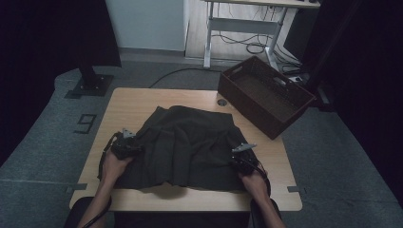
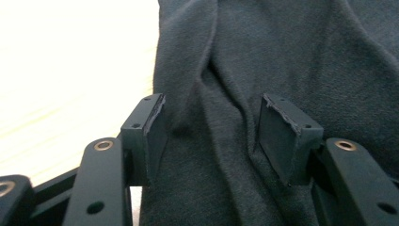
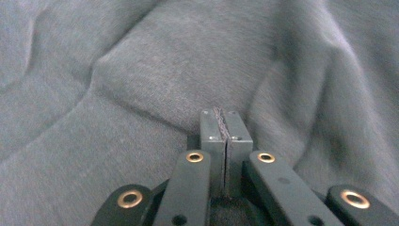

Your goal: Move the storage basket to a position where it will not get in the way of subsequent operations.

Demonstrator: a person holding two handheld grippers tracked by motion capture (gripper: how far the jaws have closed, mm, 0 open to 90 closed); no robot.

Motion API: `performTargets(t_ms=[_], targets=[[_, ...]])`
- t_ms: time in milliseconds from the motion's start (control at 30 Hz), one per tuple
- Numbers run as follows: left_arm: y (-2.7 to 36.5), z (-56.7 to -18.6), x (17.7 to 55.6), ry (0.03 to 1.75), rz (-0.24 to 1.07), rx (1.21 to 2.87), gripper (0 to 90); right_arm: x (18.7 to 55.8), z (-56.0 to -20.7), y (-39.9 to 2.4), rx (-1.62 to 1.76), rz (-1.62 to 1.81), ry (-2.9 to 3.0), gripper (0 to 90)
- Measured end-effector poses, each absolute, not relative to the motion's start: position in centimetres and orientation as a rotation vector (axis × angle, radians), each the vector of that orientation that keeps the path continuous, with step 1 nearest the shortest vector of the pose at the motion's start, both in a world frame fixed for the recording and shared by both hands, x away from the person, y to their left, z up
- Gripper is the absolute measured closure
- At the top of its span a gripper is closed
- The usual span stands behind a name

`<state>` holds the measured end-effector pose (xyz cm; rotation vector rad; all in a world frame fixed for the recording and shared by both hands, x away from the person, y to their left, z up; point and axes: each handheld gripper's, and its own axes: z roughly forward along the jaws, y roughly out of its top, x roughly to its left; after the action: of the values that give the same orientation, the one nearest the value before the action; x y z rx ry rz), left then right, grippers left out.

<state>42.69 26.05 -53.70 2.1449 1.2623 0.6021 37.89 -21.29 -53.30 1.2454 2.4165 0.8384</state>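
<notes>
A dark crumpled garment [image 1: 190, 142] lies spread over the middle of the wooden table [image 1: 133, 99]. My left gripper [image 1: 133, 145] rests at the garment's left edge. In the left gripper view its jaws [image 2: 211, 127] stand open, with a raised fold of the dark garment [image 2: 291, 56] running between the pads and the pale table [image 2: 70, 70] to the left. My right gripper [image 1: 240, 159] sits at the garment's right edge near the front. In the right gripper view its jaws [image 3: 226, 125] are shut pad to pad over the garment [image 3: 141, 70], and I see no cloth between them.
A brown open basket [image 1: 266, 95] stands at the table's far right corner, overhanging the edge. A small round grommet [image 1: 222, 102] sits in the table just behind the garment. Bare wood runs along the left side and the front edge. A desk frame with cables stands on the floor beyond.
</notes>
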Motion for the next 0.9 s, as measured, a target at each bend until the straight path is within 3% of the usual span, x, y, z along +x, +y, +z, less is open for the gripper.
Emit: performTargets(t_ms=[367,533,700,900], targets=[[26.7,-53.6,43.3,1.300,0.602,2.139,41.6,39.3,-53.3,-27.4,1.425,0.831,2.307,89.6],[26.1,-53.6,42.5,1.276,0.566,2.143,45.9,38.8,-53.1,-26.6,1.428,0.847,2.353,81.1],[24.8,-53.3,41.4,1.233,0.581,2.202,48.4,38.0,-53.1,-24.6,1.352,0.846,2.407,81.2],[23.0,-50.6,40.4,1.157,0.541,2.150,40.0,37.8,-52.3,-23.2,1.317,0.888,2.429,68.5]])
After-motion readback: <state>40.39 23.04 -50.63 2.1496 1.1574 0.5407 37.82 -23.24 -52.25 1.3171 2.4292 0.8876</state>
